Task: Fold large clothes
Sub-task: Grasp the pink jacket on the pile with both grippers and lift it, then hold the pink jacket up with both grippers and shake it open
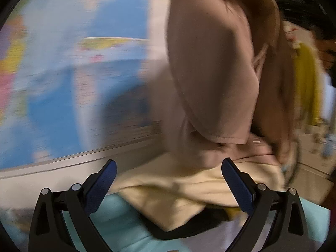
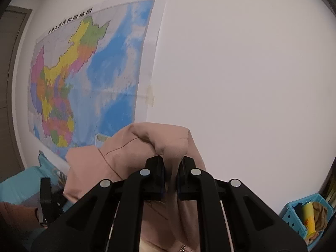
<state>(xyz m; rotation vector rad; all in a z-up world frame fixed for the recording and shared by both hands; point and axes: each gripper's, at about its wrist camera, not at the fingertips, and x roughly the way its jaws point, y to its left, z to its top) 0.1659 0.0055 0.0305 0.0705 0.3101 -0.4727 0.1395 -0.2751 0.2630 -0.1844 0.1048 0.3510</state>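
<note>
Pink garment (image 2: 134, 147) pinched in right claw (image 2: 171, 175) and hung high before wall map (image 2: 84, 73), tail trailing onto cream cloth (image 1: 189, 189) below; left claw (image 1: 169, 181) spread wide, empty; no fold made yet, whole job apparently ahead.
</note>
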